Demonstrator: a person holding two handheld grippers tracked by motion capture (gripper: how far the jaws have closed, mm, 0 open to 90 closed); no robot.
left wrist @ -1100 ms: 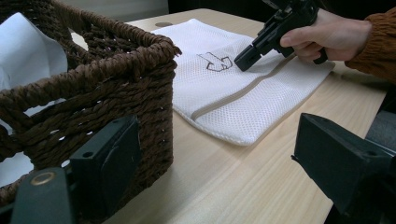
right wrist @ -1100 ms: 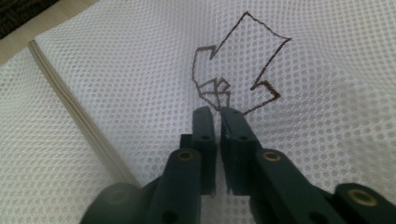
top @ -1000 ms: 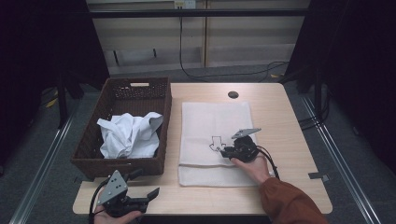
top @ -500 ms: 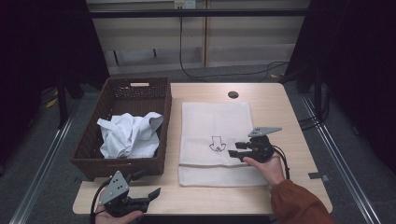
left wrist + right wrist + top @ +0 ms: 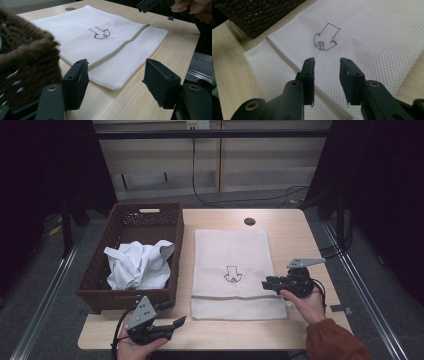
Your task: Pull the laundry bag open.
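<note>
The white mesh laundry bag (image 5: 233, 266) lies flat on the bench (image 5: 300, 230), its zipper (image 5: 117, 52) looking closed along its length and nothing visibly inside, while the crumpled white cloth (image 5: 138, 264) sits in the wicker basket (image 5: 150, 215) just beside it, so the work appears barely begun. The right gripper (image 5: 268, 283) hovers over the bag's right edge near the zipper, jaws parted with nothing between them after just closing somewhat. The left gripper (image 5: 172, 315) waits at the bench's near edge below the basket, jaws likewise apart, empty and just narrowed.

basket (image 5: 131, 222): left of table | white cloth (image 5: 138, 264): crumpled inside basket | table (image 5: 292, 227): wooden
</note>
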